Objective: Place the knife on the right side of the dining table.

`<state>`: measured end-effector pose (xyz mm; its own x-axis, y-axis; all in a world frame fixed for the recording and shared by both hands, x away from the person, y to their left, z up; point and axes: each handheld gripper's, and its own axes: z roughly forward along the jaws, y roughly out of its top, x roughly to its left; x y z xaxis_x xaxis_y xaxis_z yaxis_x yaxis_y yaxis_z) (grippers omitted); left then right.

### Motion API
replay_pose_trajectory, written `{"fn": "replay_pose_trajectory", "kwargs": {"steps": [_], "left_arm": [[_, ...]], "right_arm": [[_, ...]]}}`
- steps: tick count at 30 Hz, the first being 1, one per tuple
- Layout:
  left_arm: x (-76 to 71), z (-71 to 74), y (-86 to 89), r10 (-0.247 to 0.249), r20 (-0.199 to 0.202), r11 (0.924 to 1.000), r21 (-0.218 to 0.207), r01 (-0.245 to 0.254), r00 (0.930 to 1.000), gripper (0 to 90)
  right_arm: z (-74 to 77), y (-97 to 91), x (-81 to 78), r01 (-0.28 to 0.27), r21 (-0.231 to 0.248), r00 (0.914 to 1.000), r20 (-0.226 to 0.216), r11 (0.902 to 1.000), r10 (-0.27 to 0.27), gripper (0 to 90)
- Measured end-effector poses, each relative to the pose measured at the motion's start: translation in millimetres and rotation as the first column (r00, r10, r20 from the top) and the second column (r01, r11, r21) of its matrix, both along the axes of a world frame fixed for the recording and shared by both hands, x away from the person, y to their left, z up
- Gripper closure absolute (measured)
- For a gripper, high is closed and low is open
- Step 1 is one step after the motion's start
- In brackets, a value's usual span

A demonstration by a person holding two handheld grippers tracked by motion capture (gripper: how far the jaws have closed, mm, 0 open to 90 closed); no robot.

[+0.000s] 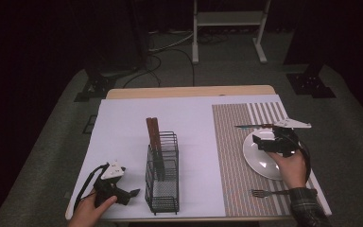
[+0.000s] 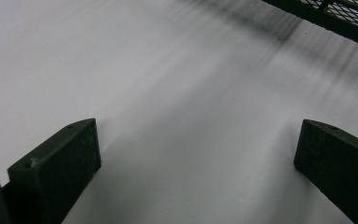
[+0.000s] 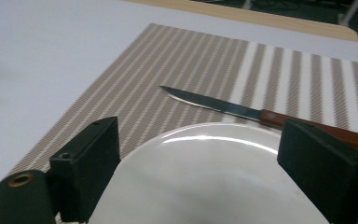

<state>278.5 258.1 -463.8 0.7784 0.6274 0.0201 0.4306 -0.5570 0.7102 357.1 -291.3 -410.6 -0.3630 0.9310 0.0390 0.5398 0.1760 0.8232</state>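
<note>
My right gripper (image 1: 261,140) hovers open over the far part of a white plate (image 1: 260,158) on the striped placemat (image 1: 234,142). In the right gripper view its jaws stand wide apart above the plate (image 3: 205,172), nothing between them. A wooden-handled knife (image 3: 223,108) lies on the placemat just beyond the plate, also seen as the knife (image 1: 253,126) in the high view. A fork (image 1: 264,193) lies near the placemat's front edge. My left gripper (image 1: 131,194) rests open at the front left on the white sheet (image 2: 168,93), beside a black wire rack (image 1: 162,175).
The wire rack holds two brown wooden-handled items (image 1: 153,135) standing upright. Its corner (image 2: 335,18) shows at the top right of the left gripper view. The table's wooden edge (image 1: 189,91) lies at the back, with cables and stand legs on the floor beyond.
</note>
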Motion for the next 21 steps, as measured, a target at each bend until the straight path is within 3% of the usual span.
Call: {"fn": "replay_pose_trajectory", "kwargs": {"steps": [11,18,19,21], "left_arm": [[0.1,0.0,0.0,0.0,0.0,1.0,0.0,0.0,1.0,0.0],[0.2,0.0,0.1,-0.002,0.001,1.0,0.001,0.002,1.0,0.0],[0.2,0.1,0.1,-0.002,0.001,1.0,0.001,0.002,1.0,0.0],[0.3,0.1,0.1,-0.002,0.001,1.0,0.002,0.002,1.0,0.0]], "right_arm": [[-4.0,29.1,-25.4,-0.127,-0.017,0.9919,-0.009,0.9918,0.127,10.5],[-8.4,53.1,-41.0,-0.218,-0.025,0.9757,-0.027,0.9756,0.217,10.5],[-10.4,61.8,-45.4,-0.252,-0.03,0.9673,-0.032,0.9672,0.251,10.4],[-11.0,64.7,-46.9,-0.263,-0.031,0.9644,-0.035,0.9642,0.262,10.4]]}}
